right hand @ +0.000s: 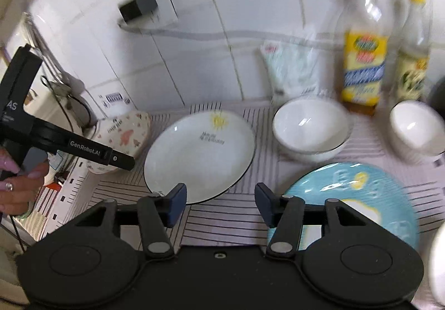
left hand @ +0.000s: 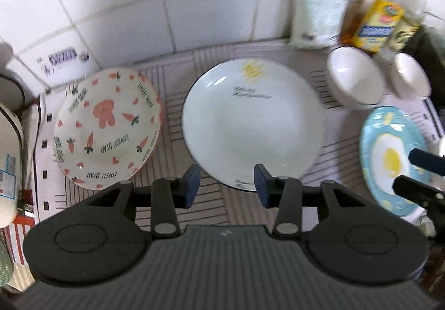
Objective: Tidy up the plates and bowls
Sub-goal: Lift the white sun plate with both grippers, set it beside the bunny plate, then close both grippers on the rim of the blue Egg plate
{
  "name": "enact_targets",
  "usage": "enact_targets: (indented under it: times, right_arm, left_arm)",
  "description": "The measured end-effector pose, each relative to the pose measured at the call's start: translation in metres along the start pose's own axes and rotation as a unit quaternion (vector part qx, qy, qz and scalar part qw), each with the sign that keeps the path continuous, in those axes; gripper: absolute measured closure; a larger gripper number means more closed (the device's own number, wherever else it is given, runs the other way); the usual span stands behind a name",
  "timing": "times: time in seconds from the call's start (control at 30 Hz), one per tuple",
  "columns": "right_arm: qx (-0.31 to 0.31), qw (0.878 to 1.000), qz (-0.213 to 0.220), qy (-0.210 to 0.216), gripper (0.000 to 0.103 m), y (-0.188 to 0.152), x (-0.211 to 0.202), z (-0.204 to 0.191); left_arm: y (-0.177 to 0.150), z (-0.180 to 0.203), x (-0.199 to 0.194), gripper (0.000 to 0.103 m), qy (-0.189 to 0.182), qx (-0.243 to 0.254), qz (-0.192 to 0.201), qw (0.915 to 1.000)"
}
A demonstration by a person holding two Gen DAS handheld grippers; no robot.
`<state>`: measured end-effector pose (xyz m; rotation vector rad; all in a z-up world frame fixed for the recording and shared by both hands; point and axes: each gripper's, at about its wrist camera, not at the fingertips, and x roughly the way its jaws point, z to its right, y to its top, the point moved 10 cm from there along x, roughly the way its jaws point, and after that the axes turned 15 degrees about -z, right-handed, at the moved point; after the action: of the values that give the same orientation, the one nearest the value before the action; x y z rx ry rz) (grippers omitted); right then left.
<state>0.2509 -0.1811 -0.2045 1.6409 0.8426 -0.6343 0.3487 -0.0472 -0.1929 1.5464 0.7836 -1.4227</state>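
A white plate with a yellow sun lies in the middle of the striped mat. A carrot-and-bear patterned bowl sits to its left. Two white bowls stand at the back right. A blue fried-egg plate lies at the right. My left gripper is open and empty over the white plate's near rim. My right gripper is open and empty, between the white plate and the blue plate.
Oil bottles and a plastic bag stand against the tiled wall at the back. A white appliance is at the far left. The striped mat covers the counter.
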Motion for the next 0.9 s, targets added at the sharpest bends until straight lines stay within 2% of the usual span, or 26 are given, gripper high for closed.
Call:
enact_targets:
  times: [0.23,0.33,0.47,0.6,0.7,0.9]
  right_arm:
    - [0.005,0.998,0.062,-0.023,0.038,-0.032,-0.072,0.026]
    - [0.006,0.996,0.079,-0.03,0.038,-0.05,-0.091,0.038]
    - [0.003,0.994,0.099,-0.043,0.038,-0.067,-0.106,0.05]
    - [0.02,0.995,0.089,-0.049,0.038,-0.085,-0.108,0.067]
    - [0.041,0.994,0.083,-0.05,0.038,-0.1,-0.103,0.084]
    - [0.116,0.99,0.06,-0.044,0.038,-0.129,-0.057,0.125]
  left_arm:
    - [-0.017,0.058,-0.047,0.049,-0.01,0.048,0.037,0.9981]
    - [-0.027,0.087,-0.057,0.048,-0.01,0.071,0.036,0.9968]
    - [-0.037,0.124,-0.064,0.039,-0.017,0.094,0.037,0.9948]
    - [-0.045,0.156,-0.056,0.032,-0.022,0.119,0.03,0.9922]
    - [-0.048,0.173,-0.04,0.028,-0.022,0.121,0.007,0.9924]
    - [-0.05,0.192,0.005,0.027,-0.041,0.101,-0.025,0.9937]
